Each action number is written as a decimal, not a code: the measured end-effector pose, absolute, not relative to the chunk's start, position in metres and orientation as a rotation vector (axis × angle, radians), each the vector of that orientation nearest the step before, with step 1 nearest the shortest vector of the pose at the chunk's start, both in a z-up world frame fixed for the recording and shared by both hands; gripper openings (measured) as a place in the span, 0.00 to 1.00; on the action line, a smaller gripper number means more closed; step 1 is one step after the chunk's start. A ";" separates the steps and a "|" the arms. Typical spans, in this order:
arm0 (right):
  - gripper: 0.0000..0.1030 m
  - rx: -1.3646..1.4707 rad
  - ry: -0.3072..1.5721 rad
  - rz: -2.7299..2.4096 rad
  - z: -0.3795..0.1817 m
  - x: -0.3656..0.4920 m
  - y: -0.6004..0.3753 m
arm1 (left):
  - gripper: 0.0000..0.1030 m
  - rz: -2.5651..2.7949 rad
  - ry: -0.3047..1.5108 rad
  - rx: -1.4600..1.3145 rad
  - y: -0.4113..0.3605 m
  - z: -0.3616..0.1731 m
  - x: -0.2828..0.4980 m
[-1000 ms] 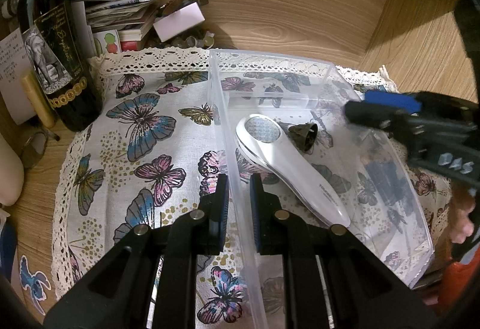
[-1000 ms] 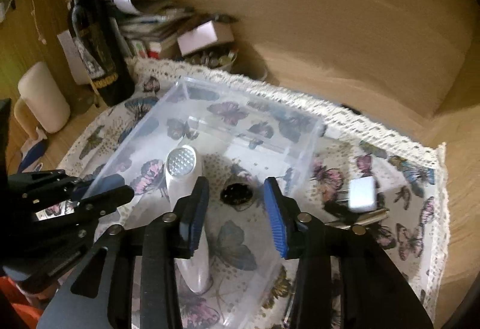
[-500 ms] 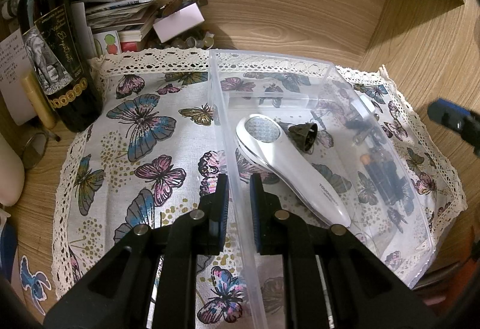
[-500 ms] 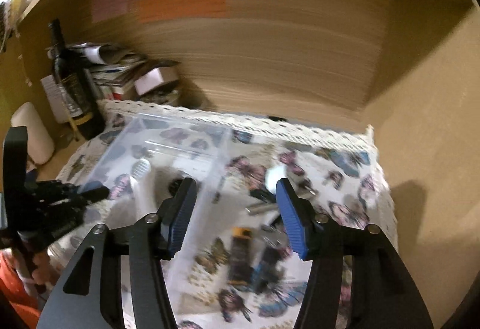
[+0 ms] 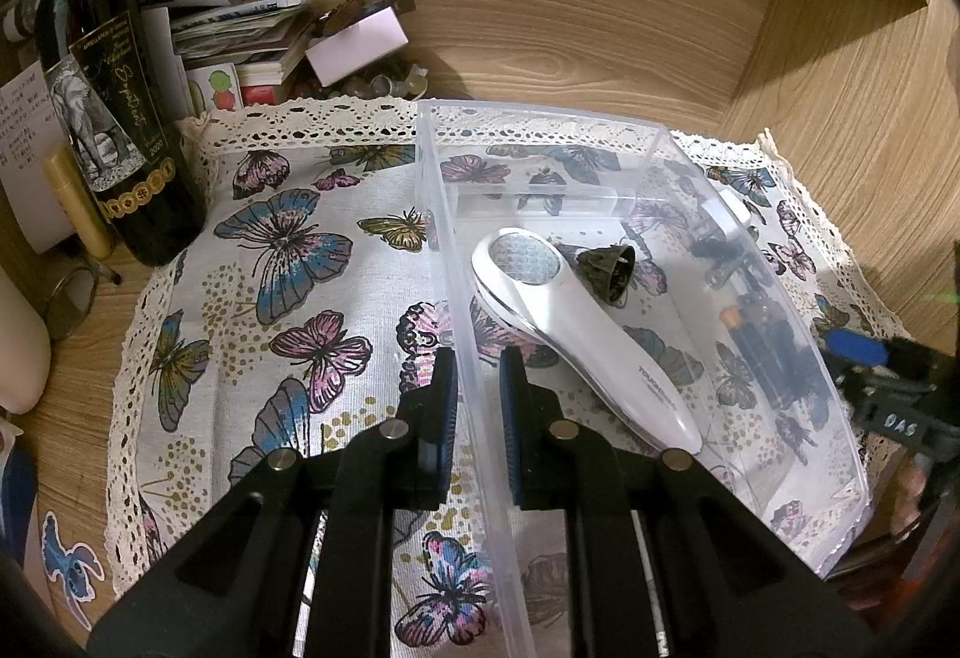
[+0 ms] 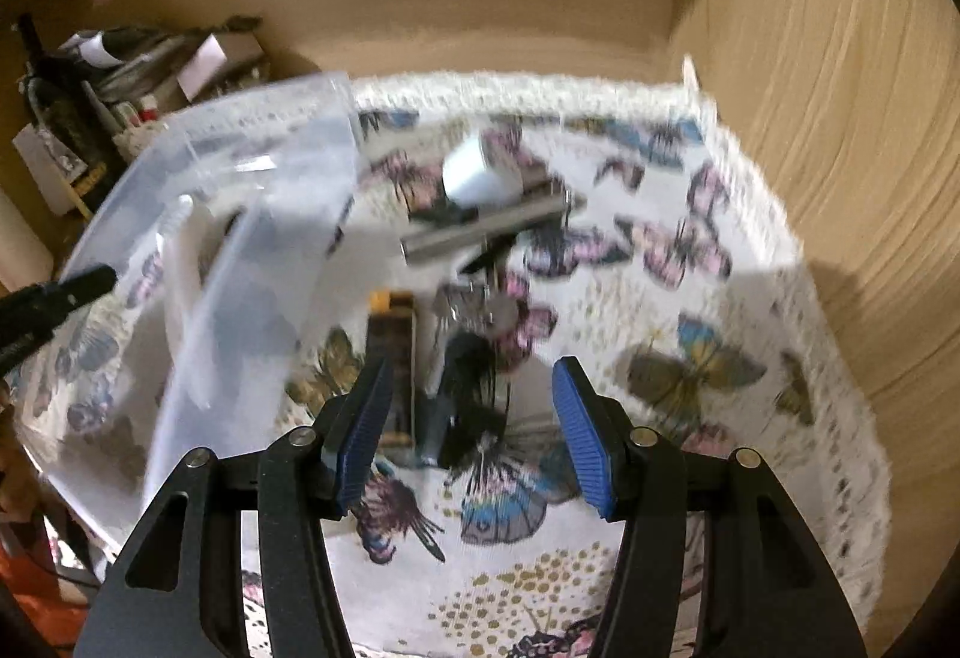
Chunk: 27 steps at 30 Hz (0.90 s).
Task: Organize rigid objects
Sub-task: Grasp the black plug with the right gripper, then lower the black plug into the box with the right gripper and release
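A clear plastic bin (image 5: 654,135) stands on a butterfly cloth (image 5: 288,262). Inside lie a white handheld device (image 5: 576,328) and a small dark bell (image 5: 609,268). My left gripper (image 5: 477,400) is shut on the bin's left wall (image 5: 468,394). My right gripper (image 6: 474,406) is open and empty, low over small items on the cloth right of the bin (image 6: 252,214): a black and orange stick (image 6: 393,352), a dark blue piece (image 6: 462,394), a metal bar (image 6: 486,232) and a white cube (image 6: 480,175). This view is blurred. The right gripper also shows in the left wrist view (image 5: 858,352).
A wine bottle (image 5: 114,99) stands at the back left beside stacked papers and a white box (image 5: 354,42). Wooden walls (image 5: 840,75) close the back and right side. A cream cylinder (image 5: 18,346) stands at the far left.
My right gripper left the bin, swung right and came down over the small items on the cloth. My left gripper has kept its hold on the bin wall.
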State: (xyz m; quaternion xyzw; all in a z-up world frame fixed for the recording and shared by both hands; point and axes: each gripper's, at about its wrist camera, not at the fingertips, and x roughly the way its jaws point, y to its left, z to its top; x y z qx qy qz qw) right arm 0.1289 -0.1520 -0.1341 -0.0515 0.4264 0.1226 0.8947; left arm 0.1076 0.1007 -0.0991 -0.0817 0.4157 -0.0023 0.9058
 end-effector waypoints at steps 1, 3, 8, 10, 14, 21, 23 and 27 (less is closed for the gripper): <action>0.50 -0.101 0.891 0.257 -0.138 0.129 -0.153 | 0.13 -0.005 0.859 -0.169 0.101 -0.099 0.108; 0.42 -0.089 0.921 0.266 -0.146 0.132 -0.154 | 0.13 -0.005 0.859 -0.169 0.101 -0.099 0.108; 0.27 -0.081 0.945 0.281 -0.154 0.132 -0.157 | 0.13 -0.005 0.858 -0.169 0.101 -0.099 0.107; 0.27 -0.082 0.934 0.275 -0.152 0.130 -0.157 | 0.13 -0.005 0.858 -0.168 0.101 -0.099 0.107; 0.27 -0.080 0.902 0.263 -0.146 0.125 -0.161 | 0.13 -0.005 0.858 -0.169 0.100 -0.099 0.107; 0.27 -0.066 0.839 0.271 -0.121 0.118 -0.159 | 0.13 -0.005 0.858 -0.169 0.100 -0.099 0.107; 0.27 -0.070 0.819 0.278 -0.113 0.117 -0.156 | 0.13 -0.005 0.858 -0.169 0.100 -0.099 0.107; 0.27 -0.071 0.765 0.303 -0.094 0.119 -0.148 | 0.13 -0.005 0.857 -0.170 0.100 -0.099 0.107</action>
